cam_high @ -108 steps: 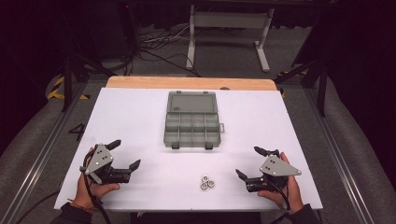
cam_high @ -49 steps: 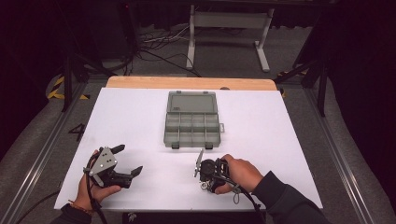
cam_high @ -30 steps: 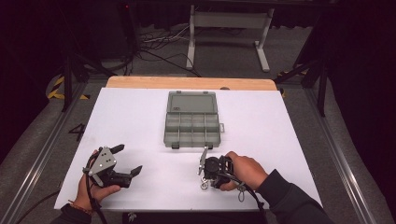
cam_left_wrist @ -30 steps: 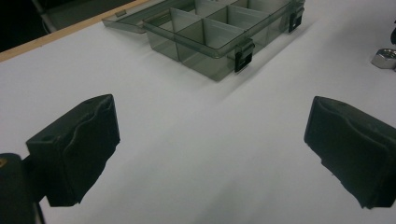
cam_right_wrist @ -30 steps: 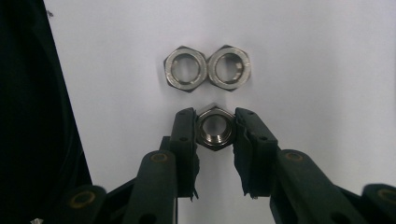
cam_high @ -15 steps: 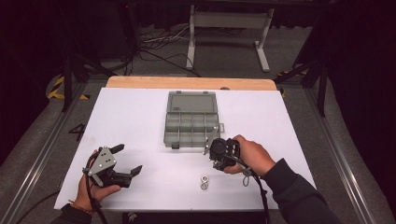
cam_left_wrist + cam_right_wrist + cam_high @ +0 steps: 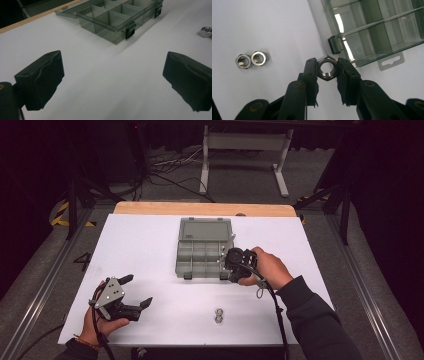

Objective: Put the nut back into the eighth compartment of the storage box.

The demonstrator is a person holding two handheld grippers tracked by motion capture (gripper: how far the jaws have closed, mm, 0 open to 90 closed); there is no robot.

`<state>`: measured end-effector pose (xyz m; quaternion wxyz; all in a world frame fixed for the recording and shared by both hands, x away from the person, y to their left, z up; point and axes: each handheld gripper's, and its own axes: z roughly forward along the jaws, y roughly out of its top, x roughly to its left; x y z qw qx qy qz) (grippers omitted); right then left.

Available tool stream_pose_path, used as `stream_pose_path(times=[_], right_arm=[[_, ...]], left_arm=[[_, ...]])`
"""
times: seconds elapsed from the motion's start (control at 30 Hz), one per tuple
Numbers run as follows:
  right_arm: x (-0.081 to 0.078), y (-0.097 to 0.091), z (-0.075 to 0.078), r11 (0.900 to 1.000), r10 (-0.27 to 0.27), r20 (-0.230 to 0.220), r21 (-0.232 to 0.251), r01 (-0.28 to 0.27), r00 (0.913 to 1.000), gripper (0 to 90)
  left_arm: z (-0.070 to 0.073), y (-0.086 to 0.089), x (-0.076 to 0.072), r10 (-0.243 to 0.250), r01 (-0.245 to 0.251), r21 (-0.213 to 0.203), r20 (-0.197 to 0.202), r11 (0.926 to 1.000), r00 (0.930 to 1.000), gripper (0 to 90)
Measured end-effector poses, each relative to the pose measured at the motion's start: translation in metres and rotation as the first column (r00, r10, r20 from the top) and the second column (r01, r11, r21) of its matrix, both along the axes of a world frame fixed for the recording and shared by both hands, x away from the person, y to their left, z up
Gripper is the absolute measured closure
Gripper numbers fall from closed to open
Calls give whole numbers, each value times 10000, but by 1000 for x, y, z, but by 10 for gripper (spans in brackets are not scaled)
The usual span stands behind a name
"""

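A steel hex nut (image 7: 326, 67) is pinched flat between the two black jaws of my right gripper (image 7: 326, 68), which is shut on it. That gripper (image 7: 235, 264) hovers at the front right corner of the clear grey compartment box (image 7: 202, 256), whose lid lies open toward the back. Two more nuts (image 7: 218, 315) (image 7: 252, 60) lie side by side on the white table near its front edge. My left gripper (image 7: 134, 292) rests at the front left, held in a hand, jaws wide open with only bare table between its pads (image 7: 41, 80).
The white table (image 7: 150, 245) has a wooden strip along its far edge. The box's black latches (image 7: 130, 29) face the front. Beyond the table stand a metal frame and cables on a dark floor.
My right gripper has risen with one nut from the group near the front edge and moved back and right to the box's front right corner. Two nuts stay behind. The left gripper has not moved.
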<state>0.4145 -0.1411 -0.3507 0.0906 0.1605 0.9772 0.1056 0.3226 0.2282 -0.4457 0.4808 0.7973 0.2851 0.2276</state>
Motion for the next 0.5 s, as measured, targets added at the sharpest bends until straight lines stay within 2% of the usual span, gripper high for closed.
stream_pose_path(times=[0.5], right_arm=[[33, 9, -6, 9988, -457, -112, -193, 455, 9989, 705]], left_arm=[[0, 0, 0, -55, 55, 17, -44, 10000, 10000, 42]])
